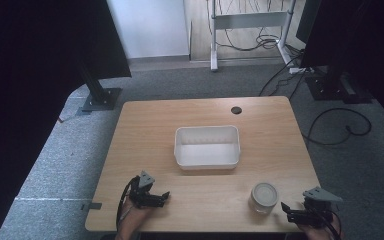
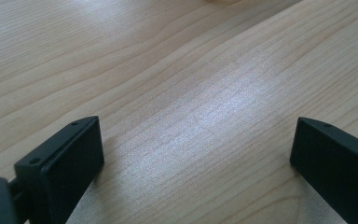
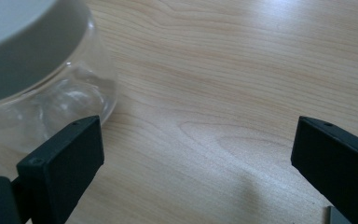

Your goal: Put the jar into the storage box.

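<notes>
1. Jar (image 1: 264,197): a clear glass one with a pale grey lid, upright on the wooden table (image 1: 145,125) at the lower right of the high view, close to the near edge. It probably stands there so the nearer hand can reach it without stretching.
2. Right gripper (image 1: 292,212) sits just right of the jar at the bottom right of the high view, pointing left toward it. Its jaws are spread wide with nothing between them. In the right gripper view the jar (image 3: 42,79) fills the upper left, just beyond the left jaw, so the gripper looks offset to one side and not yet lined up for a grasp.
3. Left gripper (image 1: 165,196) rests at the lower left of the high view, well apart from the jar. Its jaws are likewise apart and empty, with bare wood between them in the left gripper view. It seems parked, waiting.
4. White tub (image 1: 207,133) lies at the frame's centre, open side up and empty, above the jar. That middle spot puts it in easy reach of both hands, a likely place to set the jar.
</notes>
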`<state>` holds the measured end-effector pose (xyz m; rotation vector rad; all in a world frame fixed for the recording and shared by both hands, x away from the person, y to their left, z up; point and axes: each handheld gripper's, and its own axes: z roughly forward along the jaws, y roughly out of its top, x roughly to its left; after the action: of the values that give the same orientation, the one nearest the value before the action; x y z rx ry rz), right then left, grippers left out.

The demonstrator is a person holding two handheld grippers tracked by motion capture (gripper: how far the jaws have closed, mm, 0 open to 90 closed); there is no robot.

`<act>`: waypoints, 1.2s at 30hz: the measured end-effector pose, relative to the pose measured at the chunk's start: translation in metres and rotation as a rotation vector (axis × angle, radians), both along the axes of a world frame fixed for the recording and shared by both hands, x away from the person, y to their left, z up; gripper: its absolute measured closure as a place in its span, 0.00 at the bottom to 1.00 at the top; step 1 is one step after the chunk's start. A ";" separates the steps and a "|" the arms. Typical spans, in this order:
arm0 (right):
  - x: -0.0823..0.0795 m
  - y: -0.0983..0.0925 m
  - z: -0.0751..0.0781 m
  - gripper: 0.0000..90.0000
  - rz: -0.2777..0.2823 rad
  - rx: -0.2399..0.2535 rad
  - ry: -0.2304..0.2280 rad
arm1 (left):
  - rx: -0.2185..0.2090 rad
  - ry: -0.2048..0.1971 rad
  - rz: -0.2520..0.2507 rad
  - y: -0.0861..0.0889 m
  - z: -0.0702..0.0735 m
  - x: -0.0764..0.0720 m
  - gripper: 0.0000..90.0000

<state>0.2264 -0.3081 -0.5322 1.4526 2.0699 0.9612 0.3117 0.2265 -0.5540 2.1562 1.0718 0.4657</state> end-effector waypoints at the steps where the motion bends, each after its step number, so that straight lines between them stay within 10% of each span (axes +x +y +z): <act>1: -0.001 0.000 0.001 0.02 0.005 0.003 -0.002 | 0.000 0.000 0.000 0.000 0.000 0.000 0.03; 36: -0.020 0.035 0.013 0.00 0.221 0.060 -0.019 | 0.000 0.000 0.000 0.000 0.000 0.000 0.02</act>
<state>0.2060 -0.2732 -0.5195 1.2558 2.2400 1.1262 0.3117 0.2265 -0.5540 2.1563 1.0716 0.4659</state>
